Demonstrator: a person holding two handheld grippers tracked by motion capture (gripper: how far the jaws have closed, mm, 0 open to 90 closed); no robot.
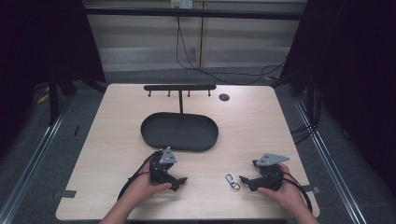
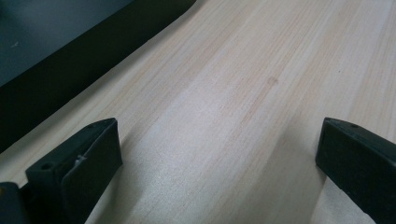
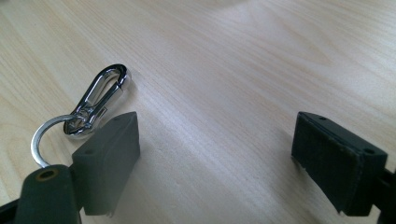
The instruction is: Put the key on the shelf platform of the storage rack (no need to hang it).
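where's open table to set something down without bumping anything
Bare wood runs along the table's left side, beside the black tray, and down the right side past the small round hole. It is crowded near the front, where the left gripper, keyring clip and right gripper sit.

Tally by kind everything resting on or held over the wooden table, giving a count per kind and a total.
Black oval tray: 1
Black hook rack standing at the tray's far edge: 1
Silver keyring clip: 1
Handheld grippers, left and right: 2
Total: 5
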